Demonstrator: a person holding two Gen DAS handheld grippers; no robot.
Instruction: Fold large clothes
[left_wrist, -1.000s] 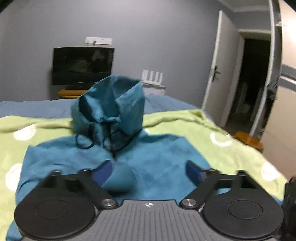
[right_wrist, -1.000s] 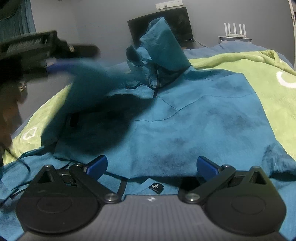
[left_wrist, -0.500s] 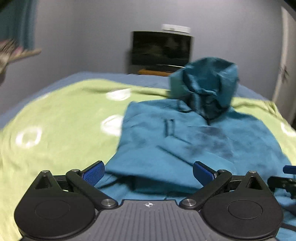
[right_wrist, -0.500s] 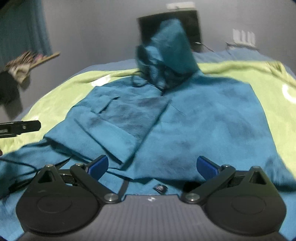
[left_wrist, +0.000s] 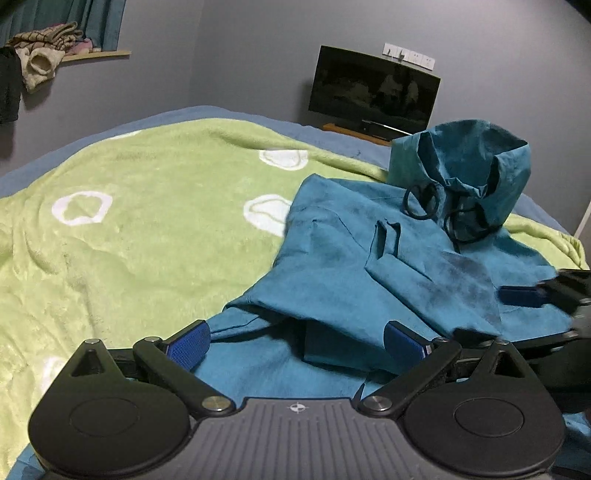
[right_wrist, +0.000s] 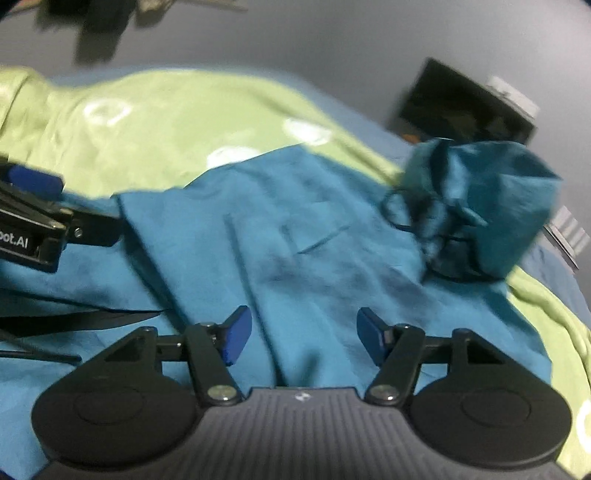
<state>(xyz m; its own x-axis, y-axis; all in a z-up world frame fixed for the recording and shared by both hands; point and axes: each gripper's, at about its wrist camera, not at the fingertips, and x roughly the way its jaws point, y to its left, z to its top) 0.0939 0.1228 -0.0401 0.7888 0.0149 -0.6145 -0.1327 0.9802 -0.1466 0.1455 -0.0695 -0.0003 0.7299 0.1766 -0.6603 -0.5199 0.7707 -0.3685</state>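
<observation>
A teal hooded jacket (left_wrist: 369, 266) lies on a green blanket (left_wrist: 129, 221), its left sleeve folded across the chest. Its hood (left_wrist: 469, 173) stands bunched up at the far end with black drawstrings. It also shows in the right wrist view (right_wrist: 295, 258), with the hood (right_wrist: 491, 210) at the right. My left gripper (left_wrist: 295, 341) is open and empty over the jacket's near left edge. My right gripper (right_wrist: 303, 338) is open and empty just above the jacket's middle. The right gripper shows at the right edge of the left wrist view (left_wrist: 546, 295); the left gripper at the left of the right wrist view (right_wrist: 37, 206).
The green blanket with white ring patterns covers a blue bed (left_wrist: 92, 136). A dark TV (left_wrist: 373, 88) stands against the grey wall beyond the bed. Clothes (left_wrist: 40, 48) are piled on a shelf at the upper left.
My left gripper let go of the sleeve after laying it across the chest, then drew back to the left. My right gripper swung left over the jacket and its fingers narrowed somewhat.
</observation>
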